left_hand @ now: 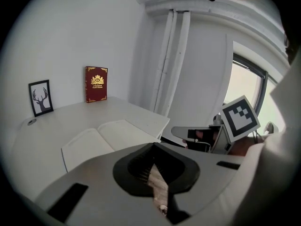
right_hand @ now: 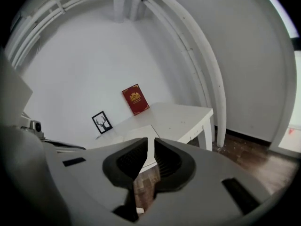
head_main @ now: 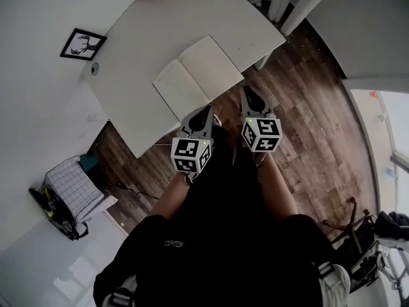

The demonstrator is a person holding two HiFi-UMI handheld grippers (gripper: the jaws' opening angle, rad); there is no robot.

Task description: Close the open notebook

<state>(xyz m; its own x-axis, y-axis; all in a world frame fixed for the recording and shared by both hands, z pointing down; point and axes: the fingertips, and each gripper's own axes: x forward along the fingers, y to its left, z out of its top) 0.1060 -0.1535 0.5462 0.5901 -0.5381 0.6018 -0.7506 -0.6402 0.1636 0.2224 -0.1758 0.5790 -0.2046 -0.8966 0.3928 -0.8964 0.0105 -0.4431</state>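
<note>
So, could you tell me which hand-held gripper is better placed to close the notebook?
Probably the right hand-held gripper: it sits beside the notebook's free right edge; the left hand-held gripper faces the spine.

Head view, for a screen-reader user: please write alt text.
An open notebook lies flat on a white table, blank pages up. Seen from above, the person's left tool and right tool point toward its near edge. A framed deer picture stands by the wall.

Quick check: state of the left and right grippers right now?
Left gripper: jaws closed, holding nothing.
Right gripper: jaws a narrow slit apart, nothing between them.
</note>
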